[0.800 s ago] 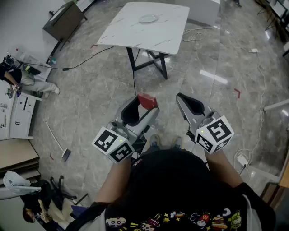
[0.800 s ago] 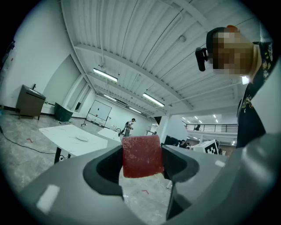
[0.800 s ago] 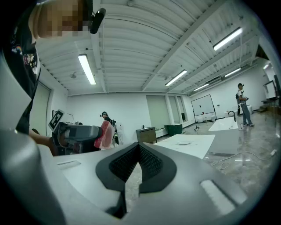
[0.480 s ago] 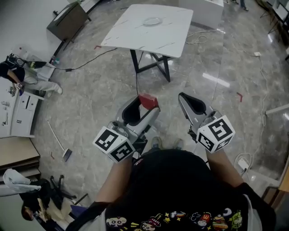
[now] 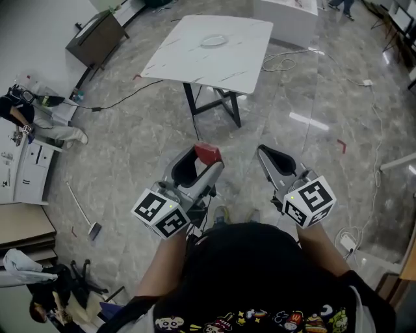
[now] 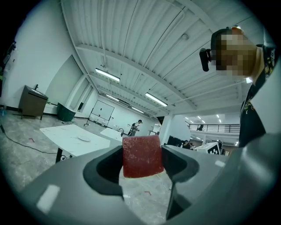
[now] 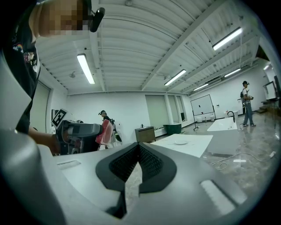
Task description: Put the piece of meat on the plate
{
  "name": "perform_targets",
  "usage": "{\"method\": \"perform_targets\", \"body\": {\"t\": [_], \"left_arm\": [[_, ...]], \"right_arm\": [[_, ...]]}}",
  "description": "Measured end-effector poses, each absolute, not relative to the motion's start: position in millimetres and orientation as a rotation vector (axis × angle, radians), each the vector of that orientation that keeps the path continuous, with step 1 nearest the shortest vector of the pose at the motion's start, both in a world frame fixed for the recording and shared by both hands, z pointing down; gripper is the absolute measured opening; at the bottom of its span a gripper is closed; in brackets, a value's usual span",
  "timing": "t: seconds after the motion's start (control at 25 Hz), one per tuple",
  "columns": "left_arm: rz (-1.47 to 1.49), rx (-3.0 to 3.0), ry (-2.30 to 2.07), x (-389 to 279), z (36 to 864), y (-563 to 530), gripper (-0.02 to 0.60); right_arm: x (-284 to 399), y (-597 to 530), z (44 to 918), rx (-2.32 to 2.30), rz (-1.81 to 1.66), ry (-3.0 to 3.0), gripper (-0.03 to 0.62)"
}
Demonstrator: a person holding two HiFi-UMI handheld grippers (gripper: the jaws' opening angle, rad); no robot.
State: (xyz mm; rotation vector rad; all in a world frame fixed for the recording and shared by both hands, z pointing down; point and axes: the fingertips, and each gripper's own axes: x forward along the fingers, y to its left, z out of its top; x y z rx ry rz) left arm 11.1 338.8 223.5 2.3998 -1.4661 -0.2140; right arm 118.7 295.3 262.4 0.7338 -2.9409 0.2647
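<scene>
A red, square-cut piece of meat (image 5: 208, 153) sits clamped between the jaws of my left gripper (image 5: 200, 160), which is held out level over the floor. In the left gripper view the meat (image 6: 141, 156) fills the gap between the two dark pads. My right gripper (image 5: 266, 152) is beside it, shut with nothing in it; its pads (image 7: 149, 162) meet in the right gripper view. A pale plate (image 5: 214, 41) lies on the white marble table (image 5: 195, 62) some way ahead. It also shows as plate (image 6: 84, 139) and plate (image 7: 180, 142).
The table stands on a black frame (image 5: 214, 97) on a glossy stone floor, with cables (image 5: 123, 94) trailing across it. A dark cabinet (image 5: 97, 36) is at far left, and a white counter (image 5: 286, 13) behind the table. A long-handled tool (image 5: 81, 211) lies on the floor at left.
The table shows slightly lower and nearer in the head view. Both grippers keep their pose, the meat still between the left jaws.
</scene>
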Motion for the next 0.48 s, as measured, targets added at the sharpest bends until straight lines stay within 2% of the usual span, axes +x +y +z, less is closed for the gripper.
{"method": "perform_targets", "body": {"t": [0.28,0.48], "left_arm": [[-0.193,2.370,-1.498,48,233,315,0.390],[-0.177,2.347,-1.508,56,238,311,0.390]], "right_arm": [[168,274,279,0.722,0.299,-2.913,0.021],[178,266,286,0.720,0.328,-2.908,0.021]]}}
